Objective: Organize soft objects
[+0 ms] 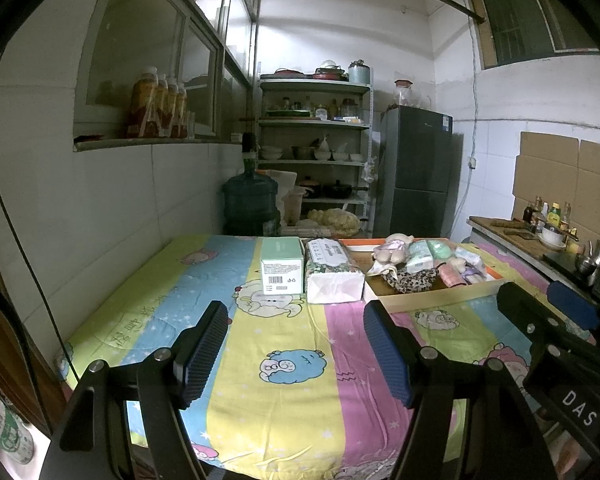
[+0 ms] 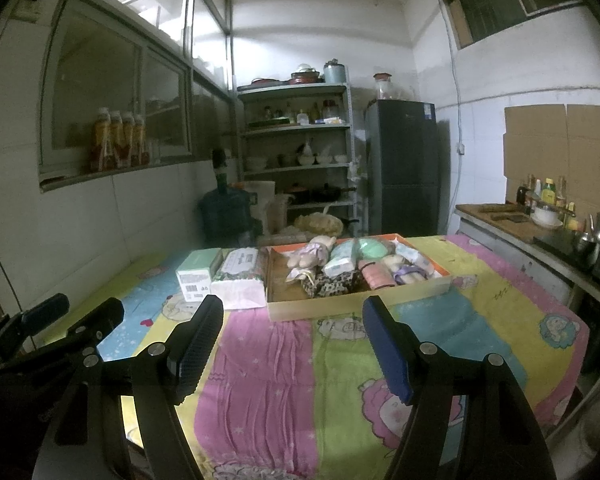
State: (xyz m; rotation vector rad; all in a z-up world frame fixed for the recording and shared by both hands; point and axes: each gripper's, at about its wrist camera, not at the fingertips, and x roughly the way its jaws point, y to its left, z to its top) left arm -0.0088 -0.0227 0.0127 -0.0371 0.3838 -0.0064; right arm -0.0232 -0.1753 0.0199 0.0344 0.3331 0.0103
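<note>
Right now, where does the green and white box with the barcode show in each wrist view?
Left wrist: the green and white box stands just left of centre, beyond the open jaws.
Right wrist: the box sits left of centre, nearer the left finger.
Shared landmark: the floral tissue pack, immediately right of it in both views.

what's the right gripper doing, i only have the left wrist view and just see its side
Observer: The right gripper is open, with nothing between its fingers, and it points at the near wall of the tray.
Operator: is anything past the tray's right end, that gripper blocks it for me
Observer: Only the striped cloth shows there. No loose soft item lies to the right of the tray.
</note>
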